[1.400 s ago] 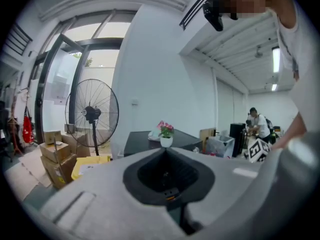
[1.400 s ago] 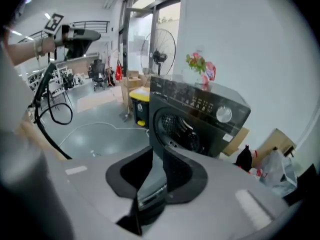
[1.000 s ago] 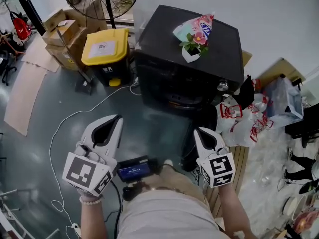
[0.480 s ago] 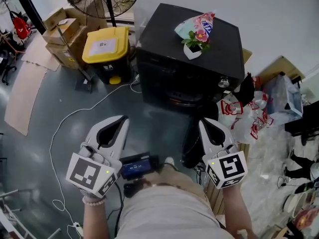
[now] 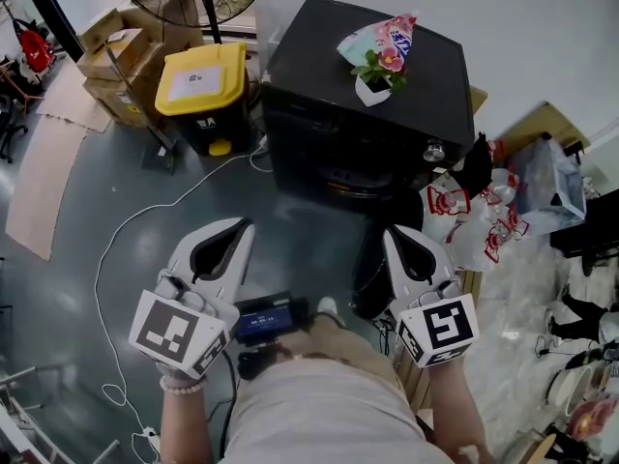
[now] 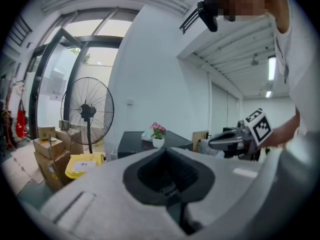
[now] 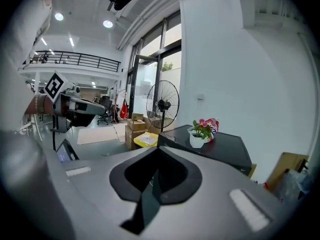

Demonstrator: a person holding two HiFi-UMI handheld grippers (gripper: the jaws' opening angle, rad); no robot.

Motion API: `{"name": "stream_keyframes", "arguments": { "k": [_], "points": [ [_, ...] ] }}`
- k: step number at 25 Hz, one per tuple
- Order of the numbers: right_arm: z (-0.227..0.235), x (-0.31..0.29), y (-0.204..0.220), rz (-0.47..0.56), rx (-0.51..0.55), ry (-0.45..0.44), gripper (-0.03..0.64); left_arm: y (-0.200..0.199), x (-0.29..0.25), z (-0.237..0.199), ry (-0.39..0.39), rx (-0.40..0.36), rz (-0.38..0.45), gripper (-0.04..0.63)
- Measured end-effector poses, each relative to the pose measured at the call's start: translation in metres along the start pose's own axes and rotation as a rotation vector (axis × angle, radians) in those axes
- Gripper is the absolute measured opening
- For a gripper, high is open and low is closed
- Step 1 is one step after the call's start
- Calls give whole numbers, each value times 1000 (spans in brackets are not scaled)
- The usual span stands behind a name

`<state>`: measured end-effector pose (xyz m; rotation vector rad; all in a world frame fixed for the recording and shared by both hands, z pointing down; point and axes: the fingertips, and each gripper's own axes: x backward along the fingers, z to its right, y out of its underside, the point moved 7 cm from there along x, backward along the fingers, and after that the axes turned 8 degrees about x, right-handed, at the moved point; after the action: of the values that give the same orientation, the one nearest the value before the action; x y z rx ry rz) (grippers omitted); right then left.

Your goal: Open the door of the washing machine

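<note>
Washing machine (image 5: 319,66) one, hand-held grippers (image 5: 240,226) (image 5: 391,232) two

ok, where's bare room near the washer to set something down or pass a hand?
Free: the floor between the washing machine, the left gripper and the right gripper; also the machine's top left of the potted plant. Crowded: plastic bags at its right, yellow bin and boxes at its left.

Head view: from above, steeply downward, well back from the black box-shaped washing machine (image 5: 319,46). Both gripper views: low, nearly level, out over their own jaws toward it. Shared by all three: machine top, pink flower in white pot (image 5: 375,73), yellow-lidded bin (image 5: 201,73).
</note>
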<state>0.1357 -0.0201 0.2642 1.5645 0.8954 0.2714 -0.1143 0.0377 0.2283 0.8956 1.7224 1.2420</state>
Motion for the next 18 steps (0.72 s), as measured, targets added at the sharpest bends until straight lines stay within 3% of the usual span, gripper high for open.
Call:
{"name": "stream_keyframes", "arguments": {
  "k": [18],
  "points": [
    [-2, -15, -1, -29, 3, -2, 4, -2, -8, -10, 16, 13, 4, -5]
  ]
}}
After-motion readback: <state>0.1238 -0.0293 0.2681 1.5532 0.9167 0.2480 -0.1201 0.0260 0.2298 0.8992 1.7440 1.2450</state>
